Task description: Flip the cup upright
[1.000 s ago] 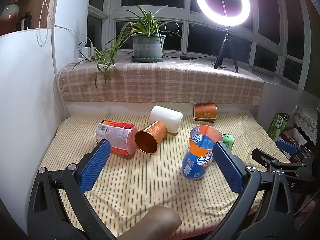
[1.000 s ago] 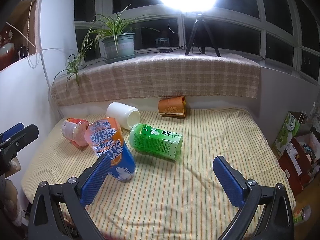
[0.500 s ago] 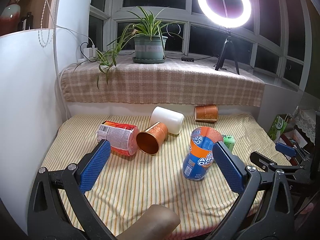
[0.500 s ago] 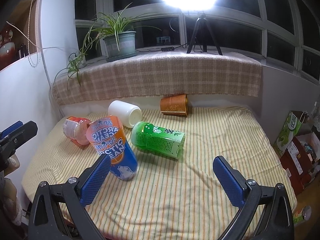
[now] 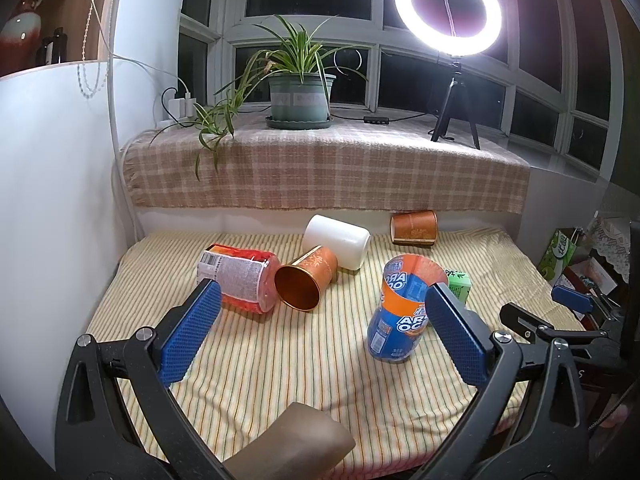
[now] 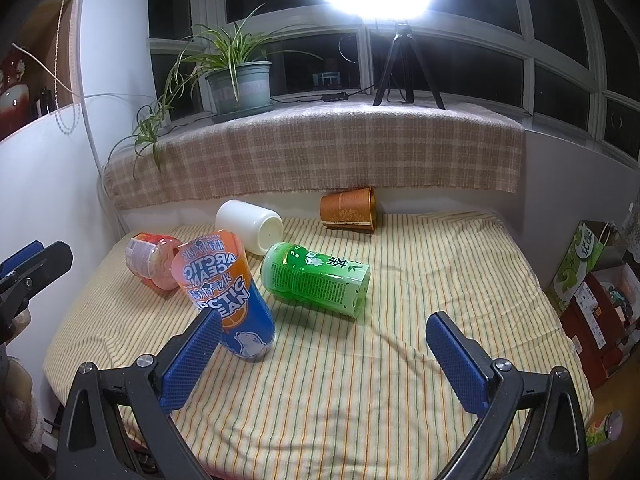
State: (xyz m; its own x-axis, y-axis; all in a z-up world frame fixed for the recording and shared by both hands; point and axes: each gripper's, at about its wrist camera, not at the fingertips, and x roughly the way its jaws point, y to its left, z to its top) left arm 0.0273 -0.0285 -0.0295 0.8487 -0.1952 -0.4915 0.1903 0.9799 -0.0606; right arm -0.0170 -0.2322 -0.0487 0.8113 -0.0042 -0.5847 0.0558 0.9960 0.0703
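Observation:
Several cups lie on a striped cloth (image 5: 300, 364). A blue-and-orange cup (image 5: 404, 308) stands upside down, tilted; it also shows in the right wrist view (image 6: 228, 292). A copper cup (image 5: 306, 284), a red cup (image 5: 240, 276), a white cup (image 5: 338, 240), a second copper cup (image 5: 414, 228) and a green cup (image 6: 316, 278) lie on their sides. My left gripper (image 5: 320, 336) is open and empty, short of the cups. My right gripper (image 6: 324, 360) is open and empty, in front of the green cup.
A ledge with a checked cloth (image 5: 320, 168) runs behind the table, with a potted plant (image 5: 298, 92) and a ring light (image 5: 448, 12) on it. A white wall (image 5: 52, 200) is at left. Boxes (image 6: 592, 280) stand on the floor at right.
Both grippers have drifted slightly towards the table; the cups look a little nearer and lower in view. No cup has moved.

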